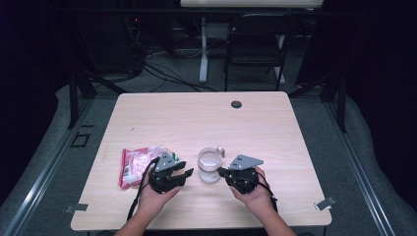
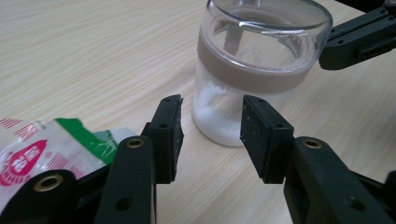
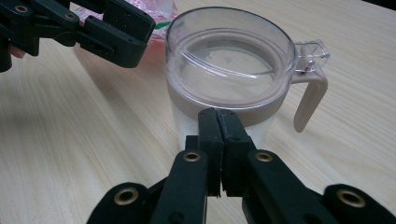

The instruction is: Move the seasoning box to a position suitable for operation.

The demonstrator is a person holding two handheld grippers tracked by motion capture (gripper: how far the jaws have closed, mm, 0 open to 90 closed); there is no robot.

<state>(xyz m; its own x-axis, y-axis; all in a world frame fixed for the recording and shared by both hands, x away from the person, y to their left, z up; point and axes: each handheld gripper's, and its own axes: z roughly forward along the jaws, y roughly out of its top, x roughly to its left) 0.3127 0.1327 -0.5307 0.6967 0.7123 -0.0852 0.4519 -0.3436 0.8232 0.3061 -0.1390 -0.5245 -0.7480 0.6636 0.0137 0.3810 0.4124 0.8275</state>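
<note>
You are seeing overhead light brightening the table (image 1: 206,123) while the surrounding room is staying dark; glare is streaking the jar (image 3: 229,65), and soft shadows are falling beneath it.

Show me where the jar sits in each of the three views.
High view: jar at lower centre, between the two grippers.
Left gripper view: jar at upper centre-right, beyond the open jaws.
Right gripper view: jar at centre, just past the shut jaws.
Shared landmark: red and white packet, lying on the jar's left in the high view.

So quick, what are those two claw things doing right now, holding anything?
Left gripper: fingers open, nothing between them, the lidded jar just ahead.
Right gripper: fingers shut together, empty, tips close against the jar's side.
</note>
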